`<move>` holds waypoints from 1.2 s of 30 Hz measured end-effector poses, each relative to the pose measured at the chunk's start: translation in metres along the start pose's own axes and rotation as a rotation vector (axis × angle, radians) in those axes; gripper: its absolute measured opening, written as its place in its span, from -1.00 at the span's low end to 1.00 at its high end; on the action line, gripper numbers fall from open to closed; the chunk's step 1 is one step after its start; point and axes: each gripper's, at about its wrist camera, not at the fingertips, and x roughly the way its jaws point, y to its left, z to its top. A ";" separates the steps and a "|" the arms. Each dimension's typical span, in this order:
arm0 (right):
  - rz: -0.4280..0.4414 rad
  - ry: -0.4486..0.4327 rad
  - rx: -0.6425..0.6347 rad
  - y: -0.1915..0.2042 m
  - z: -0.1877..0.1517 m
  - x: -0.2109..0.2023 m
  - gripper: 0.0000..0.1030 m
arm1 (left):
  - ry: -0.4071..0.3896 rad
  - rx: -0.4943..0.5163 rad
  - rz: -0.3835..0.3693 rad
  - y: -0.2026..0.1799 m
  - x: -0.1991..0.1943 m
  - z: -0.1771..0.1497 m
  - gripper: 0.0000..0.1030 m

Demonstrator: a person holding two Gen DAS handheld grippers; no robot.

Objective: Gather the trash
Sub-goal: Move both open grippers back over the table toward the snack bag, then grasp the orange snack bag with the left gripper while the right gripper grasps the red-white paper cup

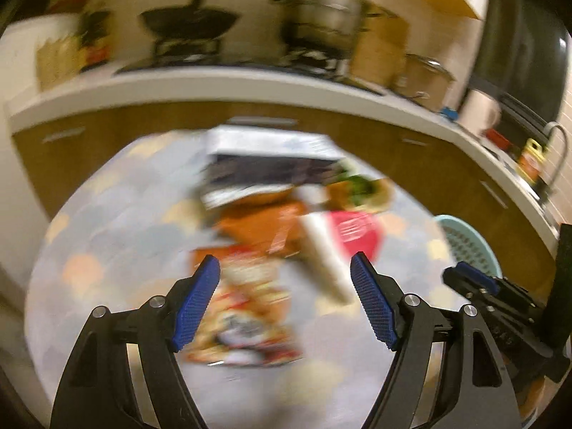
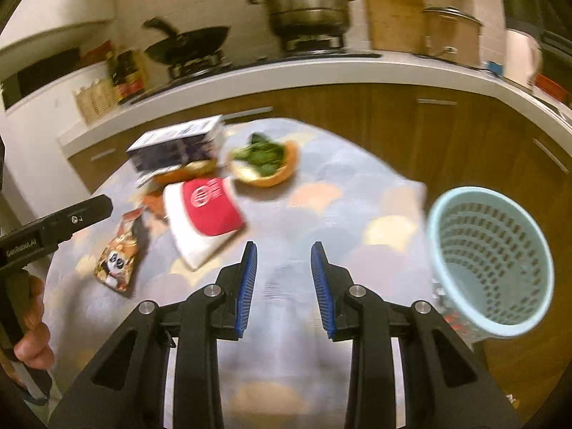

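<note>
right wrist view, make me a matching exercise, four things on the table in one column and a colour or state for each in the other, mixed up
Things:
1. basket
2. bowl
3. red and white packet
4. snack bag

Descriptions:
A. holds green leaves
B. pale blue, perforated, tipped with its mouth toward the camera
C. cartoon animal face printed on it, lying nearest the left gripper
D. flat on the cloth, round white logo on red

Pairs: 1-B, 2-A, 3-D, 4-C
</note>
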 end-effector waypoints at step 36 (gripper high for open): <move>-0.037 0.096 -0.053 0.074 0.020 0.070 0.63 | 0.040 -0.023 -0.009 0.046 0.046 -0.017 -0.38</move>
